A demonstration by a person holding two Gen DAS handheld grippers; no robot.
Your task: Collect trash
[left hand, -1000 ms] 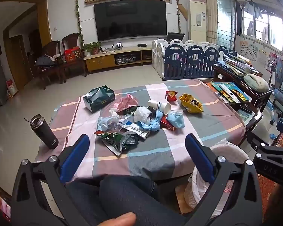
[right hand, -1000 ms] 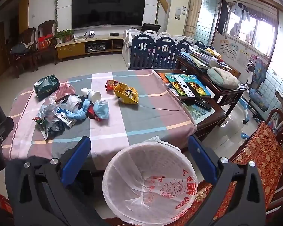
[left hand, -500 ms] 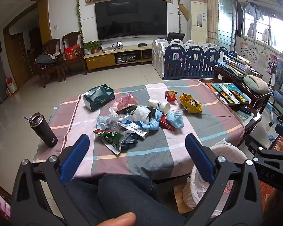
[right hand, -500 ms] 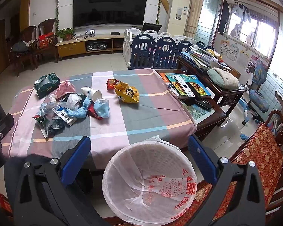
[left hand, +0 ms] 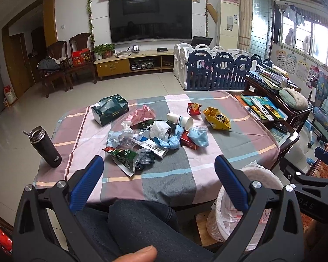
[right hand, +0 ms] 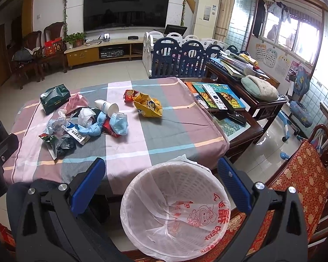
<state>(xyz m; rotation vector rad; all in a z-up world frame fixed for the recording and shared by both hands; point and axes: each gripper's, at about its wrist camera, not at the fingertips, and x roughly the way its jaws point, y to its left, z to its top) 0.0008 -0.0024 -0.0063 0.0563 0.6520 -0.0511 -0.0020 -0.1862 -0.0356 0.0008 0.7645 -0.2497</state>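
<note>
Lying in a messy heap on the table (left hand: 185, 174) is the trash (left hand: 155, 139): crumpled wrappers, a blue face mask (left hand: 199, 136), a white tissue (left hand: 159, 128) and a white paper cup (left hand: 180, 120) tipped on its side. The heap sits on the left half of the checked cloth, about in the middle between near and far. A green snack bag (left hand: 122, 158) lies at the near edge of the heap. A yellow chip bag (right hand: 148, 106) and a small red packet (right hand: 130, 95) lie apart from the heap, to its right and a bit farther away. A pink bag (left hand: 142, 113) and a dark green tissue box (left hand: 109, 109) sit on the far left side.

A black bottle (left hand: 46, 147) stands upright at the left edge of the table, well apart from the heap.

The white trash basket (right hand: 175, 209), lined with a thin plastic bag, stands on the floor just beside the near right corner of the table. Nothing can be seen inside it.

The left tongs (left hand: 158, 168) are spread wide open and hold nothing. They hang over the person's knee (left hand: 137, 222), near the table's edge. The right tongs (right hand: 161, 171) are also wide open and hold nothing, and they hang right over the basket.
</note>
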